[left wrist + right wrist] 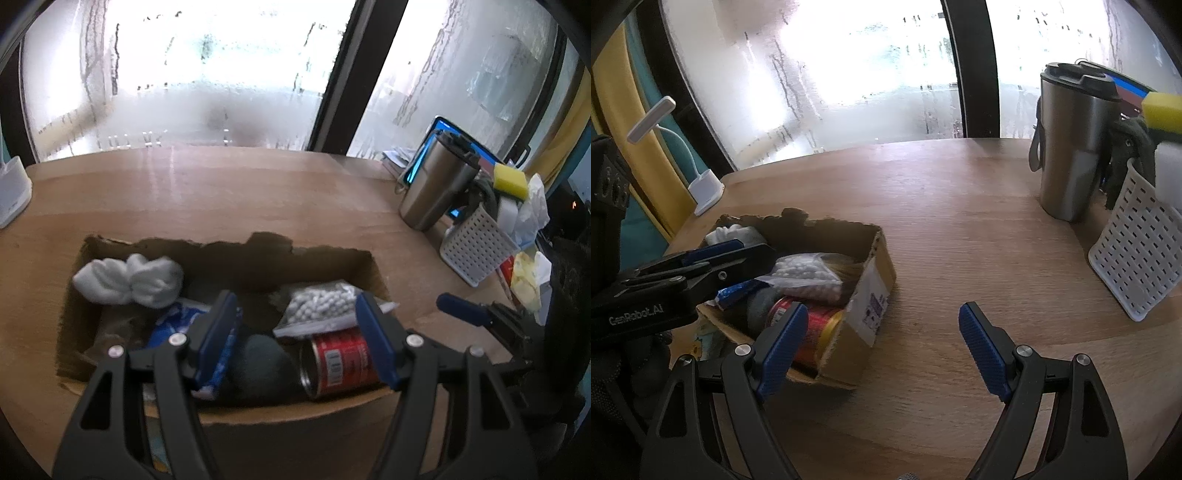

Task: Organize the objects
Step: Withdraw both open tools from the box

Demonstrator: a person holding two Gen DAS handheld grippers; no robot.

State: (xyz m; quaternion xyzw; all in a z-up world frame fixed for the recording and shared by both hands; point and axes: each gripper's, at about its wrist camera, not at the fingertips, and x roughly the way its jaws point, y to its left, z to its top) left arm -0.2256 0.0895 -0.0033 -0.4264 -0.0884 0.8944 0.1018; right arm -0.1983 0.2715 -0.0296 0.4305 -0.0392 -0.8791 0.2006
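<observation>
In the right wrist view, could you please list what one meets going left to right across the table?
White lamp base → cardboard box → steel tumbler → white perforated basket.

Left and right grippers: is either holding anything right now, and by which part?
Nothing is held. The left gripper hangs open over the cardboard box; the right gripper is open above the table.

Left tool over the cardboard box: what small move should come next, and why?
Probably lower the left tool straight down onto the dark rounded item in the cardboard box. Its jaws are open and empty and already frame that item, with the red can lying beside it.
</observation>
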